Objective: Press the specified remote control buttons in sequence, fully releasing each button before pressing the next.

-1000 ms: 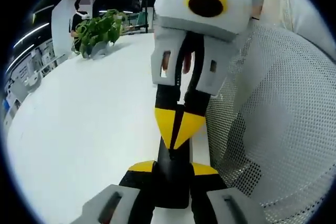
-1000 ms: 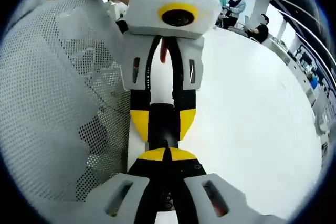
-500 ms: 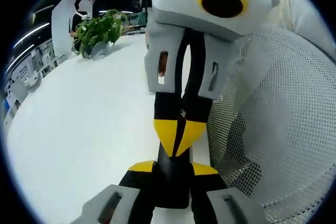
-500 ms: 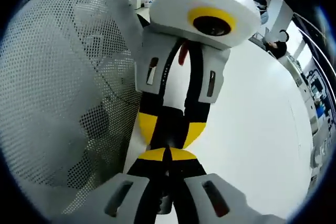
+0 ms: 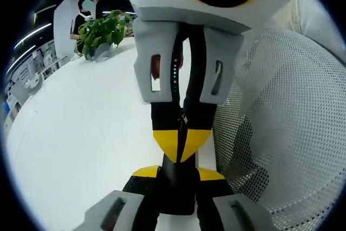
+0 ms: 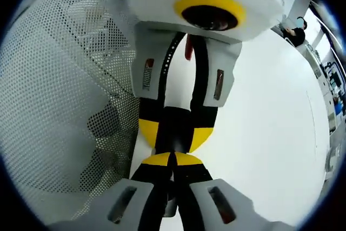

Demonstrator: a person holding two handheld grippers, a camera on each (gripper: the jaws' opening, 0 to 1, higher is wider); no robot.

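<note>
Grippers first, what's each one doing on your feed? And where's the remote? (asker)

Left gripper [image 5: 177,172] is clamped on the remote [image 5: 175,190]. In the left gripper view I see my own two yellow-tipped jaws either side of that narrow black body, snug against it. The right gripper [image 6: 173,159] has its jaws pressed together, yellow tips meeting in a point with nothing between them. (me)

So the right one is on the remote? (asker)

Looks like it. In the left gripper view the right gripper comes down from the top, nose toward my camera, and its closed tips sit right against the far end of the remote. The right gripper view matches: closed tips at the black body, with the left gripper's jaws spread around it just beyond. I can't tell which button is under the tips, the remote's face is hidden by the jaws. (me)

What's around it? (asker)

White table [image 5: 81,133] underneath, the remote held just over its edge. White mesh chair back [image 5: 286,123] right beside both grippers. Far across the table there's a potted plant [image 5: 100,33], well apart from everything. A person [image 6: 296,30] sits way off in the background of the right gripper view. (me)
</note>
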